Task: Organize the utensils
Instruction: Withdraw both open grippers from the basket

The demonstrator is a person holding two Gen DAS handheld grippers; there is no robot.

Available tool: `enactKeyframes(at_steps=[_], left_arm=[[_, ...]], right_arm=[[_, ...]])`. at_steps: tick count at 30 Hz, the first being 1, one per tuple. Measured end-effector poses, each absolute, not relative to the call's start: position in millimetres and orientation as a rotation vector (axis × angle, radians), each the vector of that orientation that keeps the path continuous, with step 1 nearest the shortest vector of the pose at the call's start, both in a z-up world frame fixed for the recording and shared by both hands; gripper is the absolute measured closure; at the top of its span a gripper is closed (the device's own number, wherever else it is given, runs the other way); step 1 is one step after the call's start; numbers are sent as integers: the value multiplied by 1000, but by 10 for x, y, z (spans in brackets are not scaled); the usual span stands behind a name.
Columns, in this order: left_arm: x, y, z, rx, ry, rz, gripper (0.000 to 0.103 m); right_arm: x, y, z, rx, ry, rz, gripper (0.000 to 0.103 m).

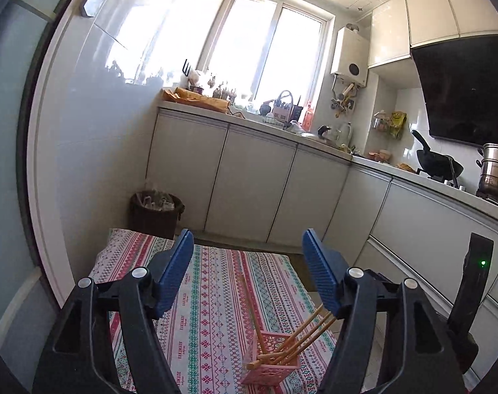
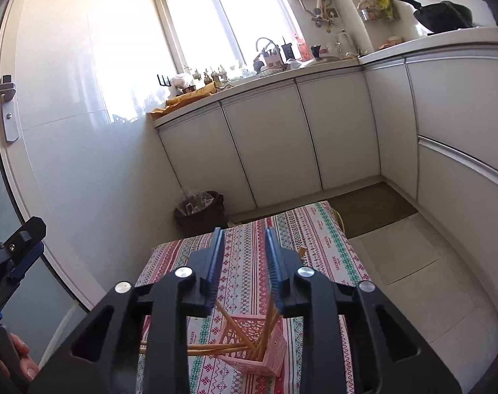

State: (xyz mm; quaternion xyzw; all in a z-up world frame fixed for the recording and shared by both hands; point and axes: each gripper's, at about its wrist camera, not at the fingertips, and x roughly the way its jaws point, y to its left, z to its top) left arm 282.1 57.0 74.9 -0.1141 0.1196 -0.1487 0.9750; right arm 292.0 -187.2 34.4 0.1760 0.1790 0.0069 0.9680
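Note:
A pink lattice basket [image 1: 270, 358] stands on a patterned tablecloth [image 1: 213, 295] and holds several wooden chopsticks [image 1: 301, 335] that lean out at angles. My left gripper [image 1: 247, 246] is open and empty, raised above the table, left of the basket. In the right wrist view the basket [image 2: 259, 344] sits below my right gripper [image 2: 244, 243], with chopsticks [image 2: 216, 349] fanned left and up. The right gripper's jaws stand apart with nothing between them. The left gripper's body [image 2: 15, 256] shows at the left edge of that view.
The small table's cloth [image 2: 314, 246] ends close to white kitchen cabinets [image 1: 249, 180]. A dark trash bin [image 1: 157, 213] stands by the wall beyond the table. The counter [image 1: 413, 177] holds a wok, a pot and clutter. A door with a handle [image 2: 6, 98] is at left.

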Motion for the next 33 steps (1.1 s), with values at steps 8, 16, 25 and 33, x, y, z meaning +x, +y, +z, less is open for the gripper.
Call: enactKeyframes(at_steps=[8, 16, 25, 33], left_arm=[[2771, 619, 739, -225, 257, -292, 29], [2672, 539, 750, -188, 261, -277, 9], [2597, 420, 703, -111, 298, -304, 7], [2408, 176, 490, 81, 401, -433, 7]], right_arm=[[2780, -1841, 430, 348, 343, 6, 59], [2574, -1865, 482, 344, 328, 11, 39], [2310, -1891, 527, 355, 298, 23, 8], [1949, -2136, 239, 388, 411, -53, 7]])
